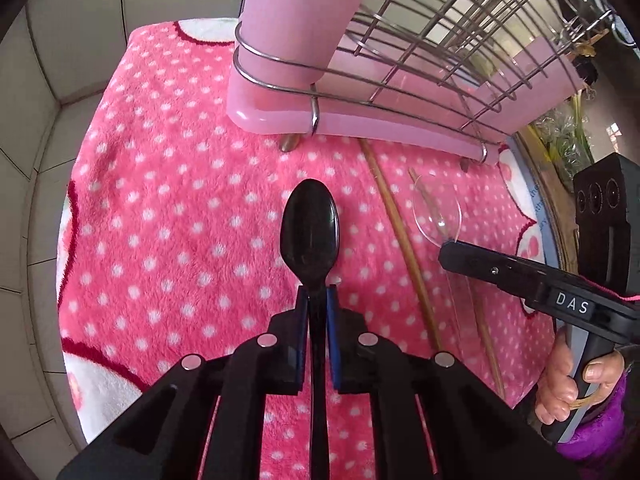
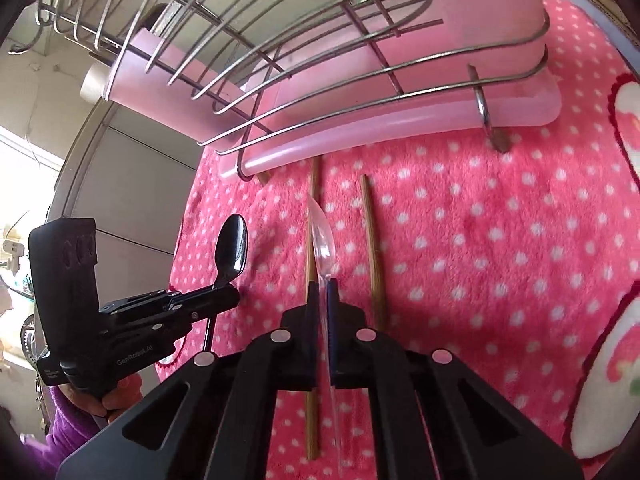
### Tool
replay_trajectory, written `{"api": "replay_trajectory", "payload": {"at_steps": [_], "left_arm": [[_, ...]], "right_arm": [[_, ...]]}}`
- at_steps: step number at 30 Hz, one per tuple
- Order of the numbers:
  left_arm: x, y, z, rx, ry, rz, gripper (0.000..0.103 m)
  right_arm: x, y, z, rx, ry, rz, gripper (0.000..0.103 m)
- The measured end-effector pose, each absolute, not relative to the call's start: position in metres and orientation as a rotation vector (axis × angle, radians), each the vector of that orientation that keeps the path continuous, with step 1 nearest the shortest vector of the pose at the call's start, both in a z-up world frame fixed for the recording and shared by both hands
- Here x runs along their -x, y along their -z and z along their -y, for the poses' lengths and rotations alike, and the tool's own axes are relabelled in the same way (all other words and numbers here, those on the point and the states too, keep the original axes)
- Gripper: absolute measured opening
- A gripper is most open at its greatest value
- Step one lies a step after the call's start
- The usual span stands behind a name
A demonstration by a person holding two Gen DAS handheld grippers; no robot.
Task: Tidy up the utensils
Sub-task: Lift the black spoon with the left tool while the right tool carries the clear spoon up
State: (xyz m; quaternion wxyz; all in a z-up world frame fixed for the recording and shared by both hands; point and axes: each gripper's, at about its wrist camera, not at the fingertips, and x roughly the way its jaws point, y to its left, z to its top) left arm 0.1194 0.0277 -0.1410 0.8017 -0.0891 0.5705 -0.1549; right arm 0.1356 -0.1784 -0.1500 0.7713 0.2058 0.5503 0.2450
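My left gripper (image 1: 318, 294) is shut on the handle of a black plastic spoon (image 1: 310, 228), bowl pointing away, above the pink dotted towel (image 1: 172, 208). In the right wrist view the same left gripper (image 2: 230, 294) and black spoon (image 2: 234, 248) show at the left. My right gripper (image 2: 323, 286) is shut on the handle of a clear plastic spoon (image 2: 322, 236); the clear spoon (image 1: 438, 214) and right gripper (image 1: 444, 250) appear at the right of the left wrist view. Two wooden chopsticks (image 2: 374, 252) (image 1: 404, 236) lie on the towel beneath.
A wire dish rack (image 1: 440, 40) on a pink plastic drip tray (image 1: 360, 124) stands at the far side of the towel, with a pink cup holder (image 1: 296, 16) at its corner. Pale tiled wall (image 1: 48, 80) lies to the left. A hand in a purple sleeve (image 1: 568, 392) holds the right gripper.
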Motion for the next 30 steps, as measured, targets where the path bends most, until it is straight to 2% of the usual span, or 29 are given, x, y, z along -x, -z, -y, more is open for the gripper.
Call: {"api": "replay_trajectory", "payload": {"at_steps": [13,30], "left_arm": [[-0.060,0.057,-0.051,0.254,0.347,-0.890,0.005],[-0.038,-0.056,-0.062,0.300,0.292,-0.516,0.003]], "right_arm": [[-0.091,0.093,0.228,-0.513,-0.541,-0.973,0.004],[-0.069,-0.049,0.284,-0.526,-0.487,-0.443,0.004]]}}
